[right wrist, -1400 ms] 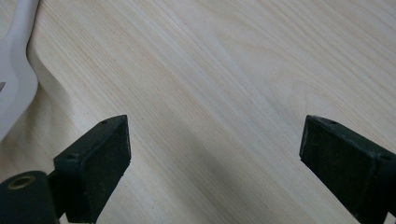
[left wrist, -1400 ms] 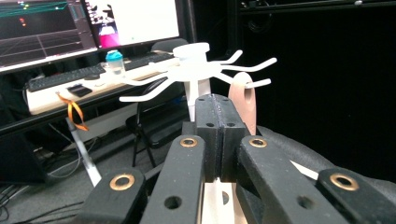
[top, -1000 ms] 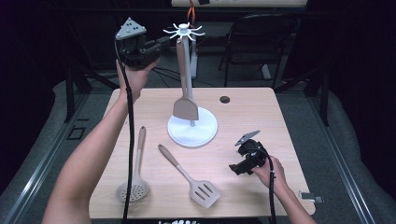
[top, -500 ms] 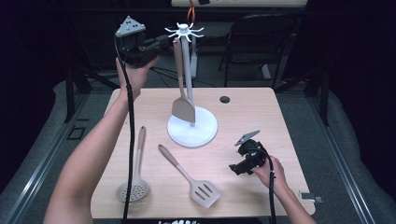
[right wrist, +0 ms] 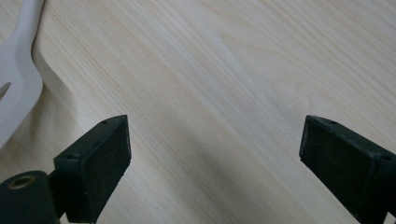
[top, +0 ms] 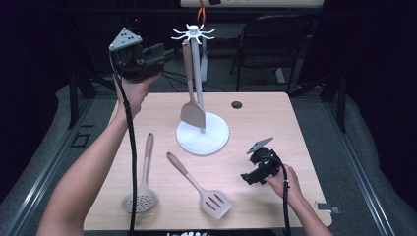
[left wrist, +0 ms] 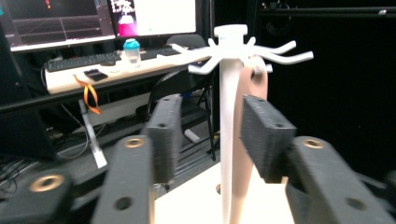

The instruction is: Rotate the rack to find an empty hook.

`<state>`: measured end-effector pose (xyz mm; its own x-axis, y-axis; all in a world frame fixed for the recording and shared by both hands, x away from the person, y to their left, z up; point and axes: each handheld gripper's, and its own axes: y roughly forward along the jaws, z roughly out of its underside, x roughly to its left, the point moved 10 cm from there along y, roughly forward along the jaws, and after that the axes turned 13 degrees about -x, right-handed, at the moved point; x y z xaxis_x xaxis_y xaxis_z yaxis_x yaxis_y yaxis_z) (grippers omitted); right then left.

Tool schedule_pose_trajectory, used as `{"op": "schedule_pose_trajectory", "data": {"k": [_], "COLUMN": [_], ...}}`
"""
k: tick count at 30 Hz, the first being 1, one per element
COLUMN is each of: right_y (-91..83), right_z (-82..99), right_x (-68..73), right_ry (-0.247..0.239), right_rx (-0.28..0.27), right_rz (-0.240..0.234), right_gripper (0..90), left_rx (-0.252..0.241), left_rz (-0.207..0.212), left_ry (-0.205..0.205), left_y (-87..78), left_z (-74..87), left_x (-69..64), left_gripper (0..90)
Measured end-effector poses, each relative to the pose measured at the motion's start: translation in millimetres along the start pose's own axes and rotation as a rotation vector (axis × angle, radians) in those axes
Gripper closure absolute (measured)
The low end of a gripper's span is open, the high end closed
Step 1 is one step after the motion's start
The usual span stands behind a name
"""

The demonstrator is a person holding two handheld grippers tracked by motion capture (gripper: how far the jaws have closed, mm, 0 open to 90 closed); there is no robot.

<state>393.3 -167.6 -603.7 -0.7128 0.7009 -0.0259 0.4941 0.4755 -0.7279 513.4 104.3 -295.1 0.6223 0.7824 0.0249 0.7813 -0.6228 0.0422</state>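
Nearest me, the skimmer and slotted turner lie on the tabletop at six o'clock of the rack. My right gripper rests at four o'clock, jaws wide apart and empty. Farther off, my left gripper has just been opening; its jaws flank the hanging spatula without pressing. I'd back straight off toward nine o'clock, where there's open room.

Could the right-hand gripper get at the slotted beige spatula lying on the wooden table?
Probably yes: the right gripper rests open beside the slotted beige spatula, with bare wooden table between them.
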Motion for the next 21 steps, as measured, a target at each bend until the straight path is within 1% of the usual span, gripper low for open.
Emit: {"op": "schedule_pose_trajectory", "data": {"k": [1, 3, 7, 9, 13, 17, 21], "right_y": [0.1, 0.0, -0.1, -0.2, 0.1, 1.0, 1.1], "right_z": [-0.3, -0.4, 0.1, -0.1, -0.2, 0.2, 0.3], "right_x": [-0.2, 0.0, 0.1, 0.5, 2.1, 2.6, 3.7], "right_ry": [-0.005, -0.005, -0.004, -0.007, -0.01, -0.013, -0.016], "right_rx": [-0.002, -0.001, 0.003, 0.003, 0.004, 0.004, 0.007], "right_rz": [0.0, 0.002, 0.003, 0.001, -0.003, -0.003, -0.008], "right_gripper": [8.4, 8.4, 8.3, 8.2, 8.1, 7.9, 7.9], "left_rx": [0.005, 0.028, 0.084, 0.103, 0.148, 0.179, 0.211], "left_rz": [0.0, -0.002, 0.001, -0.007, -0.014, -0.026, -0.032], "left_ry": [-0.003, 0.009, 0.023, 0.03, 0.027, 0.036, 0.033], "left_y": [-2.3, -7.0, -15.2, -19.3, -26.7, -34.7, -43.7], "left_z": [2.7, 9.6, 26.9, 36.0, 56.2, 75.1, 96.4], "left_x": [-0.7, -1.8, -4.3, -5.0, -6.2, -5.9, -5.7], "left_gripper": [47.7, 42.8, 33.6, 29.5, 21.6, 18.2, 17.0]}}
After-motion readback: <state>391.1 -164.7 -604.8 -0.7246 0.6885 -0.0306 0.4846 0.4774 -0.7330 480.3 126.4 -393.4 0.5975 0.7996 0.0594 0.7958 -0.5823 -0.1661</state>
